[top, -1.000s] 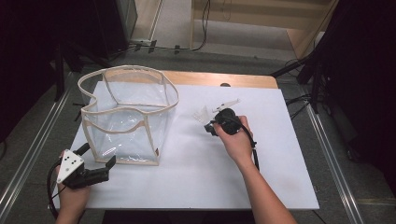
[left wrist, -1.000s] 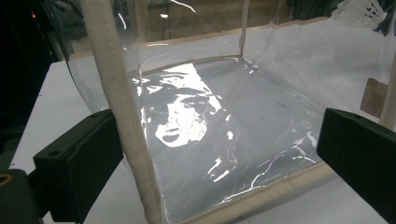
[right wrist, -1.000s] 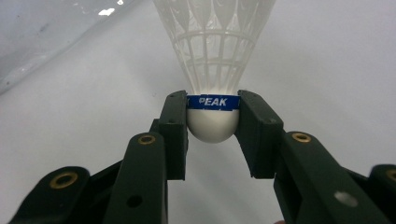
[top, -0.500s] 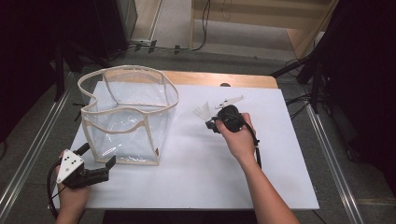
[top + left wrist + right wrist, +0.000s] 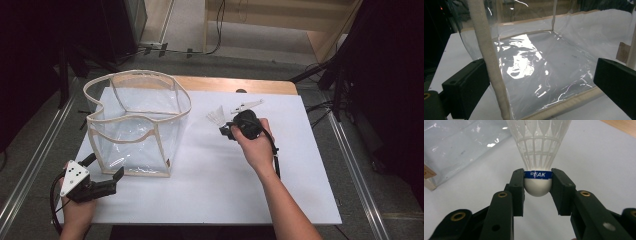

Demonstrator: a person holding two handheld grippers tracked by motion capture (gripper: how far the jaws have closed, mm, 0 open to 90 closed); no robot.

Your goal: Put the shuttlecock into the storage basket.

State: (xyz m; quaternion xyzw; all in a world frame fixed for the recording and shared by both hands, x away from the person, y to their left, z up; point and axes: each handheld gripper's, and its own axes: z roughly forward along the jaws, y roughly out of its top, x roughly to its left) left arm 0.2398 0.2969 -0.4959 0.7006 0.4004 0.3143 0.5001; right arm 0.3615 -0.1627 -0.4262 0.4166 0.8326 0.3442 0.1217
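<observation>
Left gripper [image 5: 107, 176]: sits at the near-left foot of the clear bag [image 5: 137, 125], jaws spread wide, gripping nothing. In the left gripper view the jaws stand either side of the bag's near corner seam [image 5: 489, 60], not touching it.

Clear bag: upright on the white board [image 5: 210, 190], mouth open to the ceiling, beige rim a little wavy.

Shuttlecock [image 5: 537, 157]: right of the bag, near it, low over the board; whether it is off the surface I cannot tell. In the high view it shows as a small white fan [image 5: 216, 117] just beyond the right gripper.

Right gripper [image 5: 537, 183]: jaws pinched onto the shuttlecock's round white cork, right at the blue band.

White clip [image 5: 246, 105]: lies on the board farther right of the bag, just beyond the right hand [image 5: 257, 145].

Pointing: long axis runs along the jaws; cork towards the hand, skirt out and away, angled to the far-left, roughly towards the bag.

Step in hand, my read: carry the shuttlecock to the bag's mouth.

Doing it well: grip on the cork, not the fragile skirt; lift above the rim before crossing; release over the middle of the opening; let the left gripper steady the soft wall if it sags.
</observation>
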